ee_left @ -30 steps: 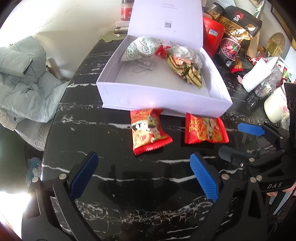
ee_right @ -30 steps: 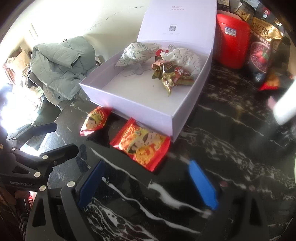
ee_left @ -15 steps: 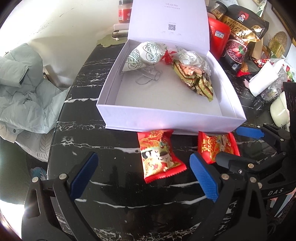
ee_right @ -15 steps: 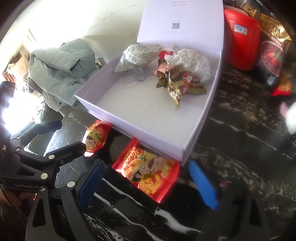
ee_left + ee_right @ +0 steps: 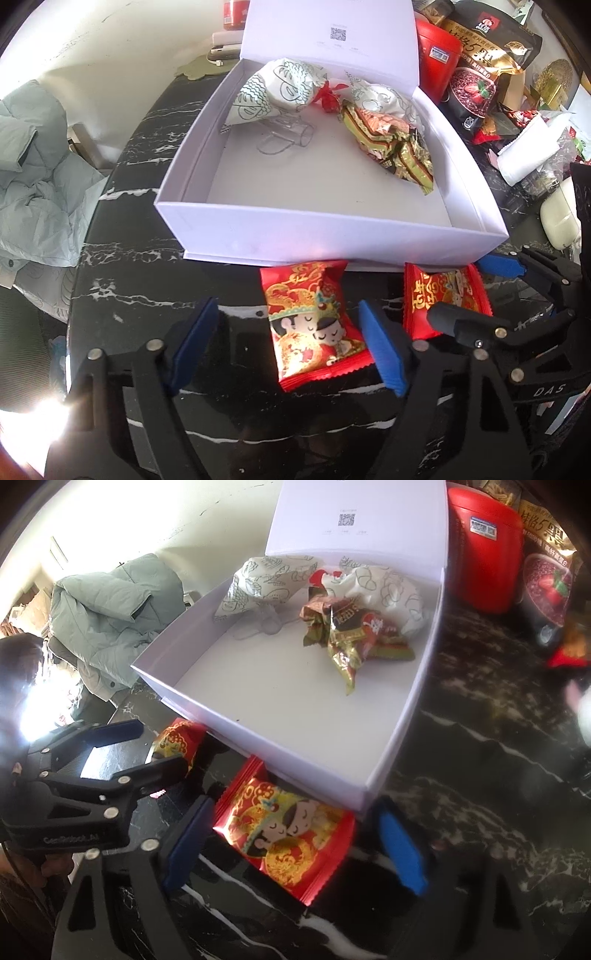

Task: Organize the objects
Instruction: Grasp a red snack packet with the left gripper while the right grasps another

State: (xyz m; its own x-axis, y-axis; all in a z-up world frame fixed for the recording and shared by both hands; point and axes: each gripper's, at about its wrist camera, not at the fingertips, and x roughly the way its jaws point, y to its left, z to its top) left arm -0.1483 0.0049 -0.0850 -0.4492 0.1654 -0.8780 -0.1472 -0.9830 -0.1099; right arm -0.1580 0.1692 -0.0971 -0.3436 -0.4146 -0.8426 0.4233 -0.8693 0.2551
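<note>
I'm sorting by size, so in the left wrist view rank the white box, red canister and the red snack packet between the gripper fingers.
1. white box
2. red canister, partly hidden
3. red snack packet; it sits nearer the camera, so this ranking is unsure.

Two red snack packets point(image 5: 314, 325) point(image 5: 443, 299) flat on black marble at six o'clock of open white box point(image 5: 332, 236); inside at twelve, patterned pouches point(image 5: 280, 92), gold-green wrappers point(image 5: 391, 144).

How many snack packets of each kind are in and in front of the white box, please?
Red cartoon packets, on the table in front of the box: 2
White patterned pouches, in the box: 2
Gold-green wrapped snacks, in the box, pile count unclear: about 2
Total: about 6
</note>
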